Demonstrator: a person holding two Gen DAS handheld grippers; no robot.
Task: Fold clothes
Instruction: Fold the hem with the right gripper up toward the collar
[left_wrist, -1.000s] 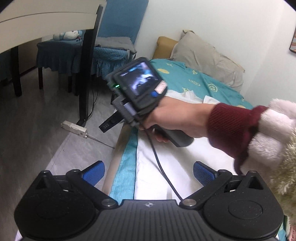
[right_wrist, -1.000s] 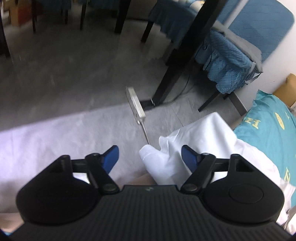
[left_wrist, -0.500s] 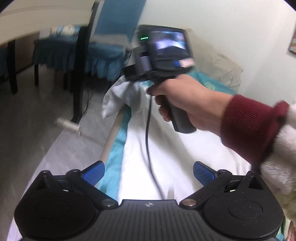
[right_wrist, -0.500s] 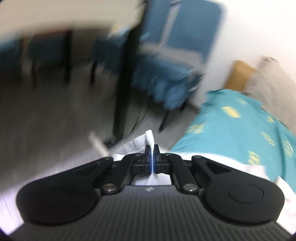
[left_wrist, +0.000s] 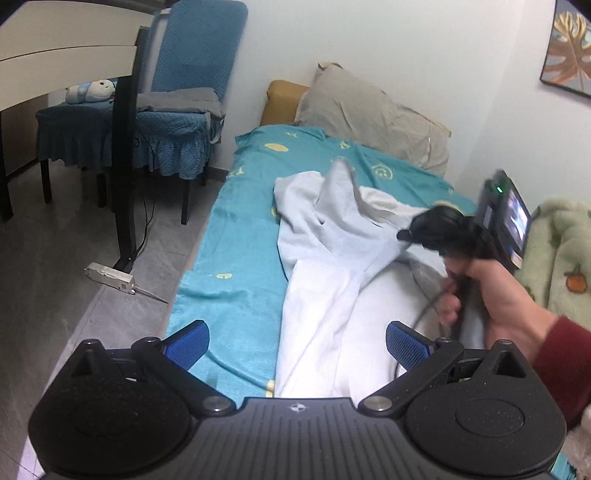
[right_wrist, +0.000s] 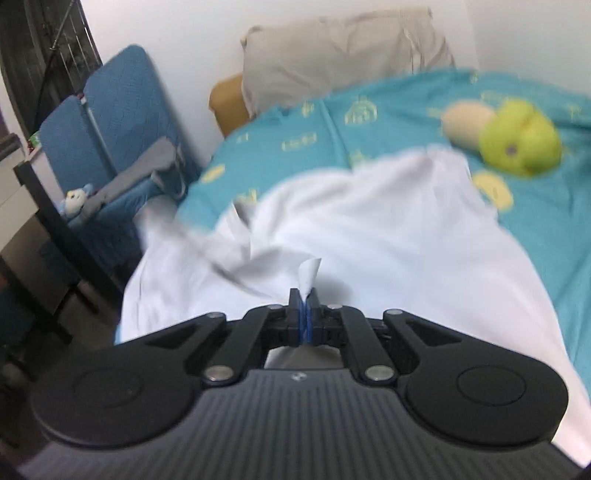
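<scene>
A white garment (left_wrist: 325, 295) lies lengthwise on the teal bed sheet (left_wrist: 236, 229). In the right wrist view the same white garment (right_wrist: 369, 236) spreads ahead of me. My right gripper (right_wrist: 305, 295) is shut on a fold of it, and a tip of cloth sticks up between the blue pads. Seen from the left wrist, the right gripper (left_wrist: 402, 233) is held by a hand (left_wrist: 498, 291) over the garment's right side, pulling cloth across. My left gripper (left_wrist: 295, 343) is open above the garment's near end, with nothing between its fingers.
A beige pillow (left_wrist: 373, 114) lies at the head of the bed. A green and beige plush toy (right_wrist: 509, 129) sits on the sheet. A blue chair (left_wrist: 177, 122), a black table leg (left_wrist: 123, 166) and a power strip (left_wrist: 110, 277) stand left of the bed. A fleecy blanket (left_wrist: 561, 258) is at the right.
The right gripper closed on the hanging edge of the garment at the bedside, then lifted and swung it right across the bed. The left gripper stayed open.
</scene>
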